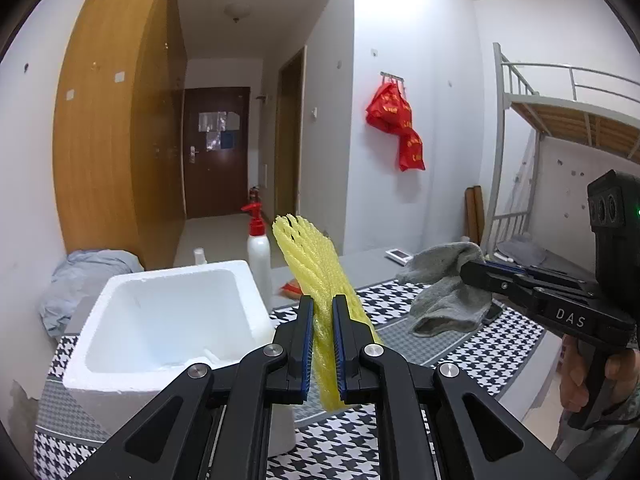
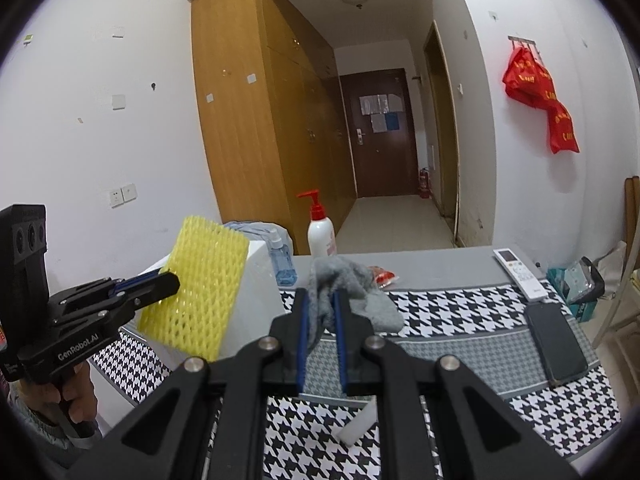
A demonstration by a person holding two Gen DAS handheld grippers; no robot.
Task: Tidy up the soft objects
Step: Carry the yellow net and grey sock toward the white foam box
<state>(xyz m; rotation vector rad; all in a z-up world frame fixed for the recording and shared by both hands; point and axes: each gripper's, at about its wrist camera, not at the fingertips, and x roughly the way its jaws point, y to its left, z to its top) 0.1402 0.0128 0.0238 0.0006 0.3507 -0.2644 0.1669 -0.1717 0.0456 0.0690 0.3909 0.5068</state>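
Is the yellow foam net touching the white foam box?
Cannot tell. In both views the net overlaps the box, and no gap or contact shows.

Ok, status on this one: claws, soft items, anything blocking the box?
Left claw shut on yellow foam net. Right claw shut on grey sock. Both lifted off table. White foam box open, nothing in the way.

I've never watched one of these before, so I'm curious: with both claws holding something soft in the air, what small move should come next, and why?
Probably carry the yellow foam net sideways over the white foam box and let go. The left gripper is shut on the net right beside the open box, while the right gripper holds the grey sock farther off above the checked cloth.
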